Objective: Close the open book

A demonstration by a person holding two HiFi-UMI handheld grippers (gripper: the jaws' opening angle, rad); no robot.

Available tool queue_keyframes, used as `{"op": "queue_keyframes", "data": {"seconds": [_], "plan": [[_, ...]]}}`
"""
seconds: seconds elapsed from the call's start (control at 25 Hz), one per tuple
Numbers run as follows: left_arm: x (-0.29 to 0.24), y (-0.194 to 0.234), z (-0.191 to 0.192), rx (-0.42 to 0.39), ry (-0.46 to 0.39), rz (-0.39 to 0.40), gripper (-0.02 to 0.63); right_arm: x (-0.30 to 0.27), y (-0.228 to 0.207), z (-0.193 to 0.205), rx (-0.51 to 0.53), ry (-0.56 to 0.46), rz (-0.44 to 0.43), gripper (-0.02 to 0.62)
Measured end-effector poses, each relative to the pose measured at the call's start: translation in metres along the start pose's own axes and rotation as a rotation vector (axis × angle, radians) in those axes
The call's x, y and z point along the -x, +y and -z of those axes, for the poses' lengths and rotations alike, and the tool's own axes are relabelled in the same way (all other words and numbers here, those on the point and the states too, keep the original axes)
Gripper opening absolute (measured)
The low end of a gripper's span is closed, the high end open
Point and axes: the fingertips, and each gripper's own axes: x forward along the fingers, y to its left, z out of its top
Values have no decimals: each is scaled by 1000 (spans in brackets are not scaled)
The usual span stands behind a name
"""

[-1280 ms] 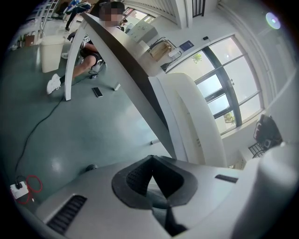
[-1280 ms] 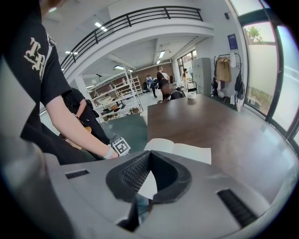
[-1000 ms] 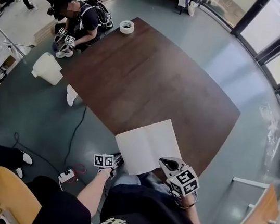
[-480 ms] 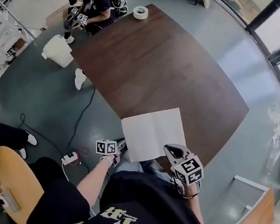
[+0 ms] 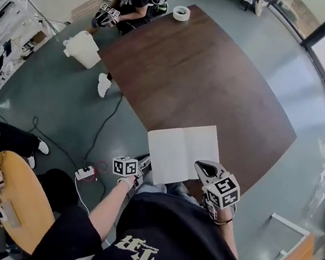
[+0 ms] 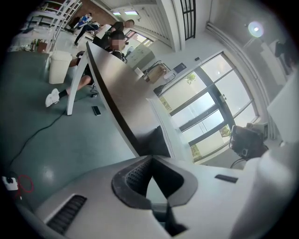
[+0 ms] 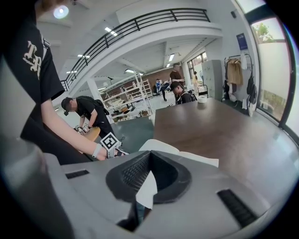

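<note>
In the head view, the open white paper book point(image 5: 179, 150) lies flat at the 6 o'clock edge of the dark brown wooden table point(image 5: 202, 71). To close it cleanly, the right-hand leaf should be lifted by its outer corner and swept in an arc toward 9 o'clock over the spine, with a light pinch so the paper does not crease. The right gripper point(image 5: 205, 167) sits at the book's 4 o'clock corner, forearm coming up from 6 o'clock. The left gripper point(image 5: 135, 167) hangs off the table at the book's 8 o'clock, apart from it.

In the left gripper view, the left gripper point(image 6: 149, 161) has its jaws together on nothing. It could steady the left leaf. The book point(image 6: 166, 133) shows edge-on at 12 o'clock, along the table point(image 6: 121, 98) rim.

In the right gripper view, the right gripper point(image 7: 149, 161) has its jaw tips meeting with a white sheet between them, which I judge to be a page corner. The book point(image 7: 187, 156) lies just past them at 1 o'clock on the table point(image 7: 219, 130).
</note>
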Motion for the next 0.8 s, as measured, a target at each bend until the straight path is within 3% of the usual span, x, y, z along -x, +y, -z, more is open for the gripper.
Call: {"op": "queue_keyframes", "data": {"seconds": [0.4,0.8], "plan": [[13,-45,-24,-23,-109,31,5,8,-13,6,19,-3,-31,-12],[11,-88,-41,-63,-149,54,5,21,-34,19,-17,-35,-41,-12]]}}
